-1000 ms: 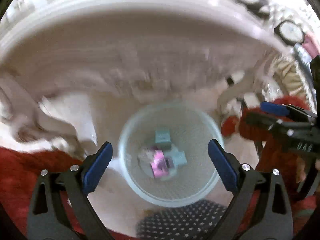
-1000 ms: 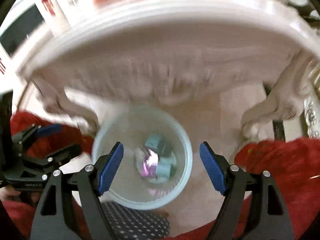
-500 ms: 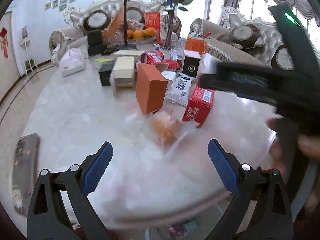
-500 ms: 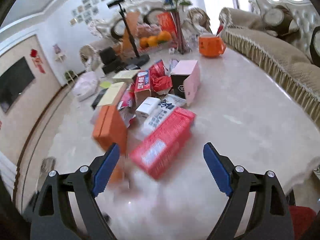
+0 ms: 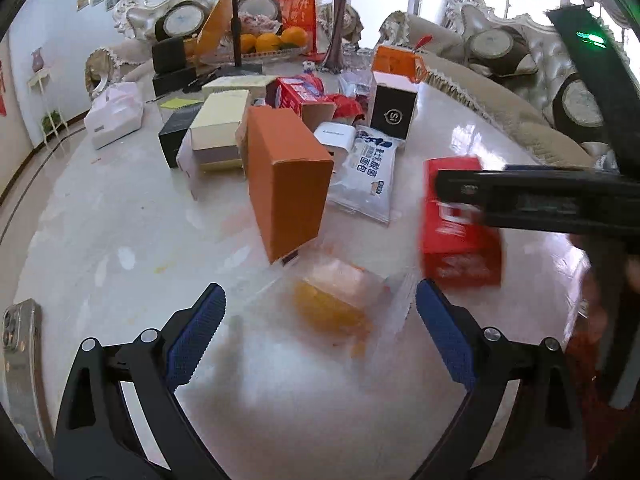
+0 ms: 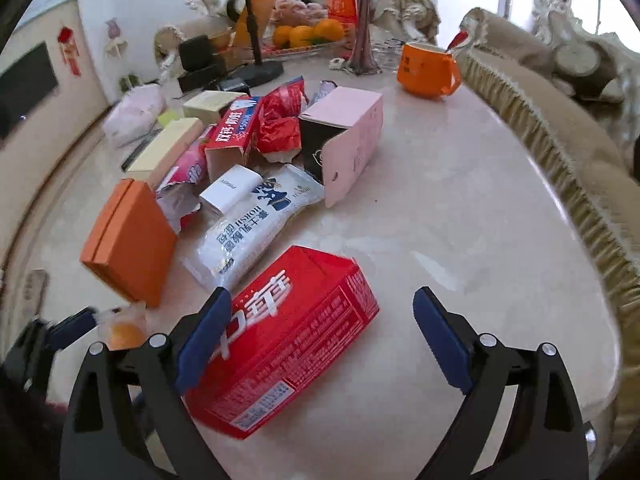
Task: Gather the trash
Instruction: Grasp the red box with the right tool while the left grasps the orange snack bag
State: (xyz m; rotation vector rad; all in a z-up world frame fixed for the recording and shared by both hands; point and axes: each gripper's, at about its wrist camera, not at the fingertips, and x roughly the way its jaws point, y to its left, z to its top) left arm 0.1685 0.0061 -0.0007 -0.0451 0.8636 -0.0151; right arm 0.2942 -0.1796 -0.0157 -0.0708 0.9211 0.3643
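Item one, our right gripper (image 6: 322, 334): jaws wide apart, having just been opening, nothing clamped. The red carton (image 6: 280, 340) lies flat on the marble table (image 6: 460, 240) between and under them, its left part behind the left blue pad; we see no pressing contact.

Item two, our left gripper (image 5: 316, 334): jaws wide apart, empty. Just beyond its fingertips, on the near part of the table, lies a clear plastic wrapper with orange contents (image 5: 340, 304), blurred.

Item three, further trash. Beyond the wrapper stands an orange box (image 5: 288, 184), upright. To its right lies a white-and-blue packet (image 5: 368, 172), with a small white box (image 5: 334, 136) at its far end. Farther still: a red-and-white toothpaste carton (image 6: 234, 136), crumpled red foil (image 6: 280, 124) and a pink box (image 6: 348, 140) open towards us.

Item four, other table stock. An orange mug (image 6: 428, 70) at the far right, a fruit tray with oranges (image 6: 308, 36) at the far edge, a phone (image 5: 18, 356) at the near left edge.
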